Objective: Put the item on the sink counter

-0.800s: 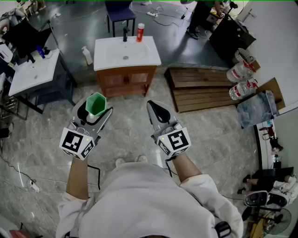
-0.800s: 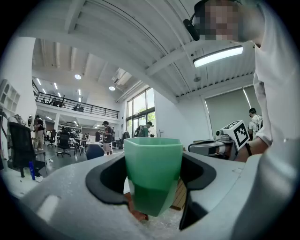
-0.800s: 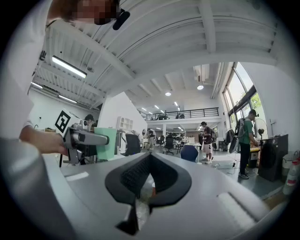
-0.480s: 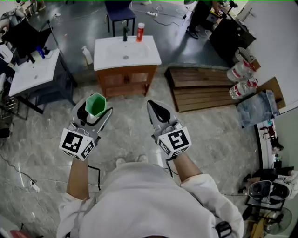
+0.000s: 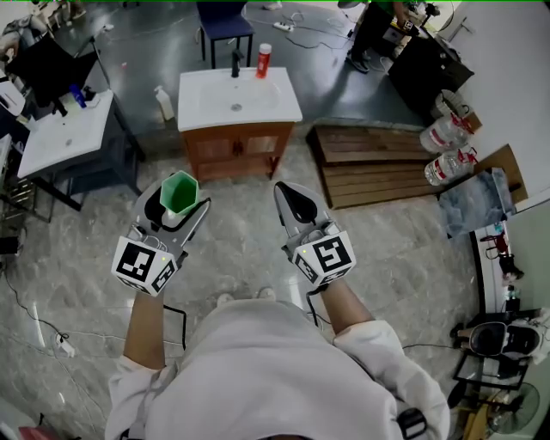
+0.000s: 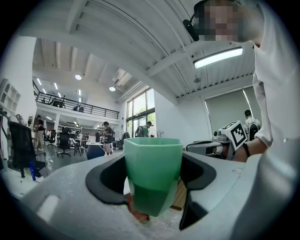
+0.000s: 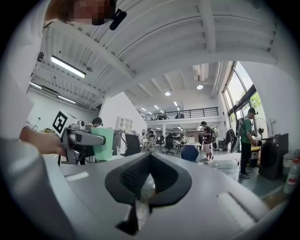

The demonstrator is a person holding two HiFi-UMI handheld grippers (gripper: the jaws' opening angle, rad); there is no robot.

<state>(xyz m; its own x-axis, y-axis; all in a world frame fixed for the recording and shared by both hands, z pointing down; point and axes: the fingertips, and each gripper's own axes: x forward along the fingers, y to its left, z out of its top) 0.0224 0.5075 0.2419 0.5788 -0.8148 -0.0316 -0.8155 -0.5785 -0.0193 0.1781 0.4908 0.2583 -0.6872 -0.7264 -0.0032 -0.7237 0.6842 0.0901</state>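
A green plastic cup [image 5: 180,191] stands upright between the jaws of my left gripper [image 5: 174,204], which is shut on it; in the left gripper view the cup [image 6: 152,168] fills the gap between the black pads. My right gripper [image 5: 297,204] is shut with nothing in it, level with the left one. Both hover over the marble floor, short of the sink counter [image 5: 284,101], a white basin top on a wooden cabinet. On its back edge stand a black tap [image 5: 235,62] and a red bottle [image 5: 264,60].
A second white sink table [image 5: 60,133] stands at the left. A white bottle [image 5: 161,101] sits on the floor beside the cabinet. A wooden pallet [image 5: 378,163] and big water jugs [image 5: 447,142] lie to the right. A blue chair [image 5: 225,21] and a person [image 5: 369,30] are behind.
The sink counter sits slightly lower and nearer in the head view. Both grippers keep their pose, the left one still holding the cup.
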